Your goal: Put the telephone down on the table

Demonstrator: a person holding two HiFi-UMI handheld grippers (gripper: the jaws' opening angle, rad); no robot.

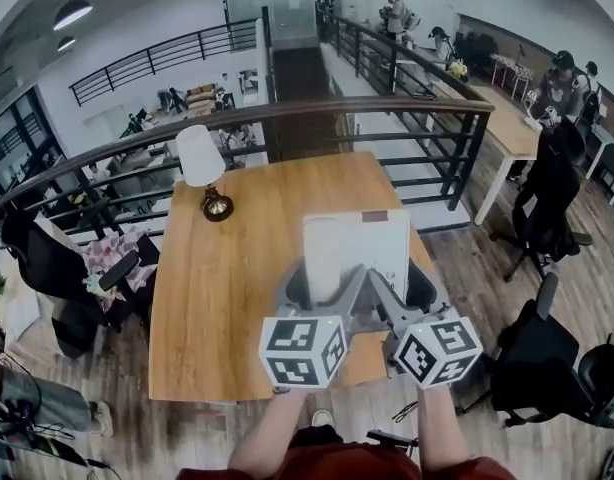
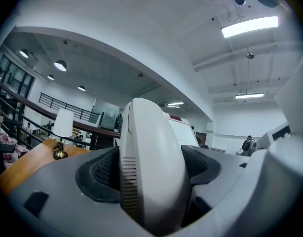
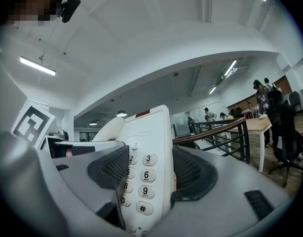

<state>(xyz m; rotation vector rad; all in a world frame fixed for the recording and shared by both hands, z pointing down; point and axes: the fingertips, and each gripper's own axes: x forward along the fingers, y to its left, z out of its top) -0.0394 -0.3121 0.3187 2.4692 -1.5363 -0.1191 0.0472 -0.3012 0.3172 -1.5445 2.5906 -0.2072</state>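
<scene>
A white telephone (image 1: pixel 355 250) is held up over the wooden table (image 1: pixel 237 288), tilted, with its plain back towards the head view. My left gripper (image 1: pixel 309 290) is shut on its left side; in the left gripper view the handset (image 2: pixel 152 174) sits clamped between the dark pads (image 2: pixel 103 174). My right gripper (image 1: pixel 415 288) is shut on the right side, where the keypad (image 3: pixel 141 177) shows between the pads (image 3: pixel 191 174). The phone hangs above the table's near right part, not touching it.
A table lamp (image 1: pixel 204 171) with a white shade stands at the table's far left. A dark railing (image 1: pixel 387 108) runs behind the table. Black office chairs (image 1: pixel 547 218) stand to the right, and another (image 1: pixel 57 263) to the left. People are in the far background.
</scene>
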